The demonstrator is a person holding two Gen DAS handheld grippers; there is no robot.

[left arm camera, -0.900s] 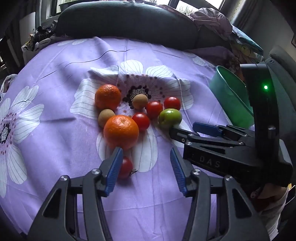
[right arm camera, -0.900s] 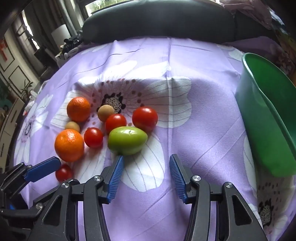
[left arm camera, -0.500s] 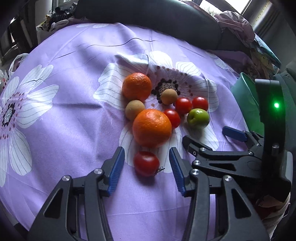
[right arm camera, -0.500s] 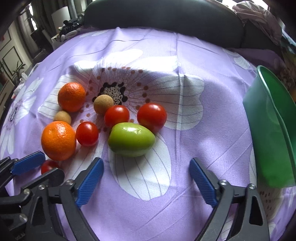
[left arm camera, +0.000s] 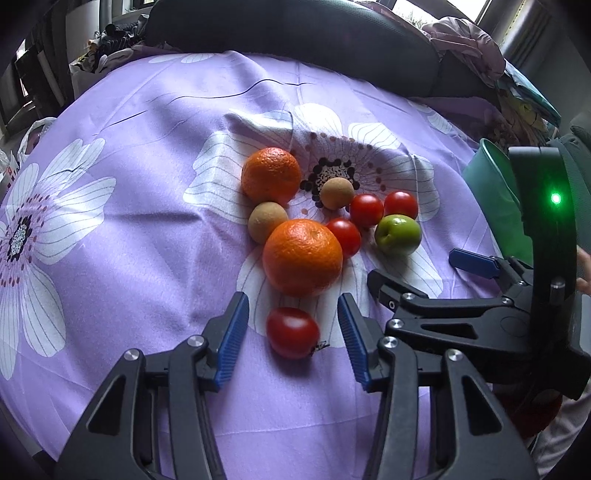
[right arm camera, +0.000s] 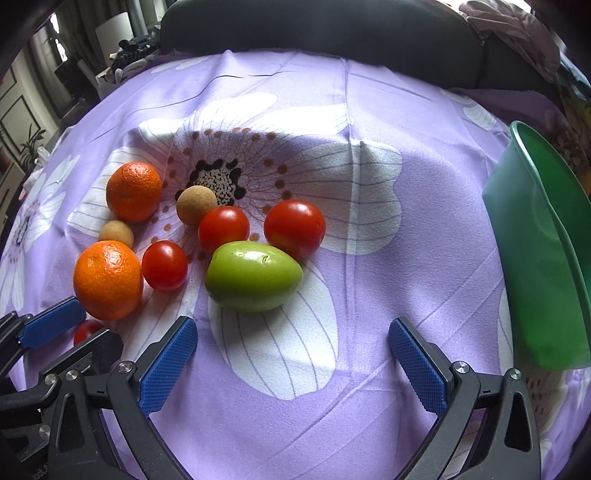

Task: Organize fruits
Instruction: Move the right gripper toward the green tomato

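A cluster of fruit lies on the purple flowered cloth [left arm camera: 129,221]: two oranges [left arm camera: 303,256], two small tan round fruits [left arm camera: 267,221], several red tomatoes [left arm camera: 365,210] and a green fruit [left arm camera: 398,229]. My left gripper [left arm camera: 291,332] is open, its blue pads either side of a lone red tomato [left arm camera: 293,332], not touching it. My right gripper [right arm camera: 291,354] is wide open and empty, just short of the green fruit [right arm camera: 253,275]. A green bowl [right arm camera: 543,258] stands at the right.
The right gripper's body [left arm camera: 480,314] sits close on the right in the left wrist view. A dark cushioned backrest [right arm camera: 321,29] runs along the far edge. Clutter [left arm camera: 480,62] lies at the far right, furniture at the far left.
My left gripper has shifted left so the lone tomato now lies between its pads. My right gripper has opened wide and moved slightly toward the green fruit.
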